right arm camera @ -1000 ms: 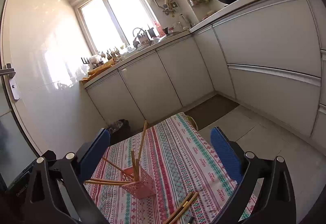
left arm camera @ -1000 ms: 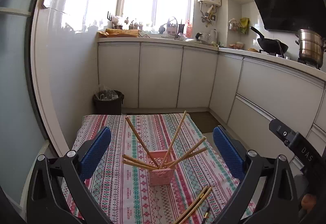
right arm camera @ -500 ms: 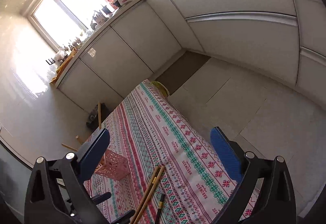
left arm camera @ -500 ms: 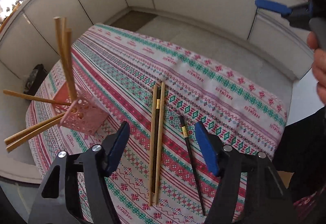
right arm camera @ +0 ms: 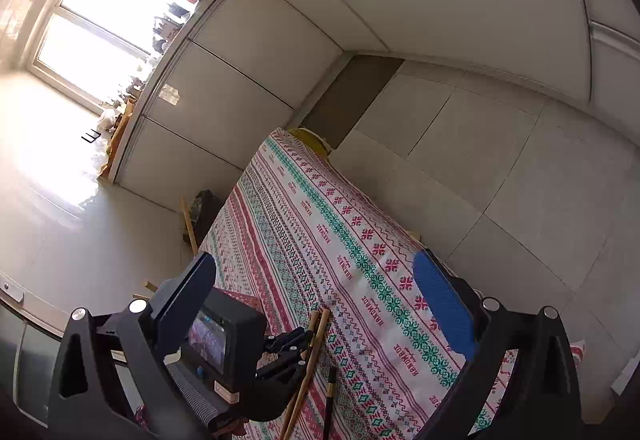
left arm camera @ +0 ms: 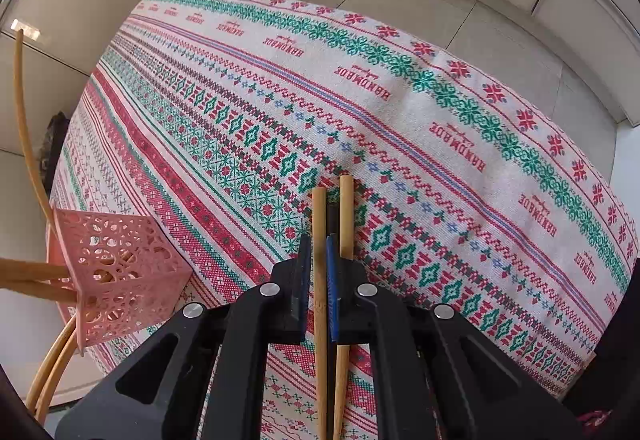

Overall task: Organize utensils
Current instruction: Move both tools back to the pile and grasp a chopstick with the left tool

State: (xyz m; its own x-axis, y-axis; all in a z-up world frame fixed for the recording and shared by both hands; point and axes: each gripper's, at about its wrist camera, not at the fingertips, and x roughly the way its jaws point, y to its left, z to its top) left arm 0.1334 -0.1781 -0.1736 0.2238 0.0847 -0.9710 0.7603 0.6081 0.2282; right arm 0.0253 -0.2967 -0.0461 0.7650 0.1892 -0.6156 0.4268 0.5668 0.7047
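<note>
My left gripper [left arm camera: 317, 254] points down at the table. Its jaws are closing, and both pads press on a bamboo chopstick [left arm camera: 319, 208] that lies on the patterned tablecloth [left arm camera: 400, 112]. A dark chopstick [left arm camera: 331, 214] and a second bamboo chopstick [left arm camera: 346, 216] lie just right of the blue pad, outside the grip. The pink lattice holder [left arm camera: 116, 276] stands to the left with several bamboo chopsticks leaning out of it. My right gripper [right arm camera: 316, 300] hovers open above the table, nothing between its fingers. Below it are the left gripper [right arm camera: 286, 356] and the bamboo pair [right arm camera: 318, 332].
Another dark chopstick [right arm camera: 330, 392] lies on the cloth to the right of the pair. The table's far edge drops to a tiled floor [right arm camera: 500, 160]. White cabinets [right arm camera: 280, 52] line the walls, and a dark bin [right arm camera: 204, 208] stands beyond the table.
My left gripper tipped from level to pointing down, sank onto the chopstick group and went from wide open to shut on one bamboo chopstick. The right gripper dropped and rolled, still open.
</note>
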